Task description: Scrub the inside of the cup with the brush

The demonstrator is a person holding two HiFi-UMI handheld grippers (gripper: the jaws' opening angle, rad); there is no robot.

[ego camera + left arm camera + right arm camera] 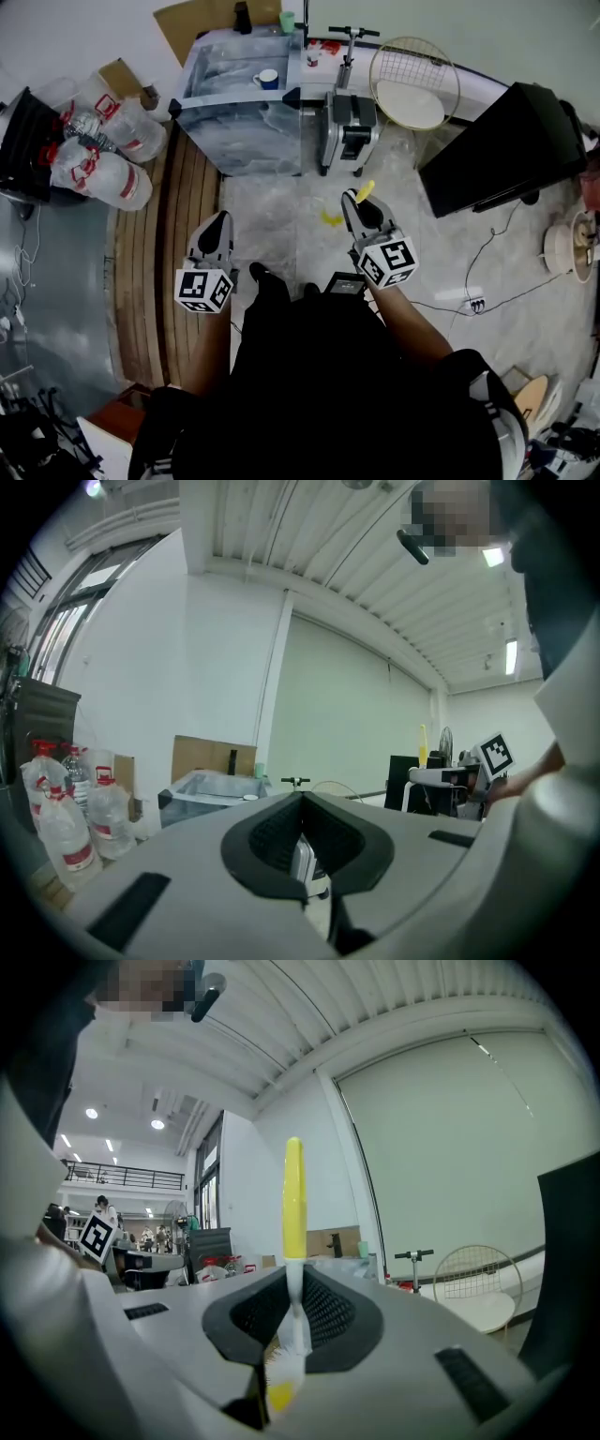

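Note:
A blue and white cup (267, 79) stands on the plastic-covered grey table (234, 117) at the far side of the room, well ahead of both grippers. My right gripper (356, 199) is shut on a brush (365, 190). In the right gripper view the brush's yellow handle (293, 1199) sticks up past the jaws, and its white bristles (281, 1354) lie behind them inside the gripper (295, 1274). My left gripper (221, 218) hangs level with the right one, jaws shut with nothing between them (302, 797). From the left gripper view I see the right gripper's marker cube (497, 754).
Large water bottles (108, 141) are heaped at the left beside a wooden platform (178, 225). A scooter (347, 108), a round wire chair (412, 82) and a black cabinet (511, 145) stand right of the table. Cables (487, 272) and a yellow scrap (330, 217) lie on the floor.

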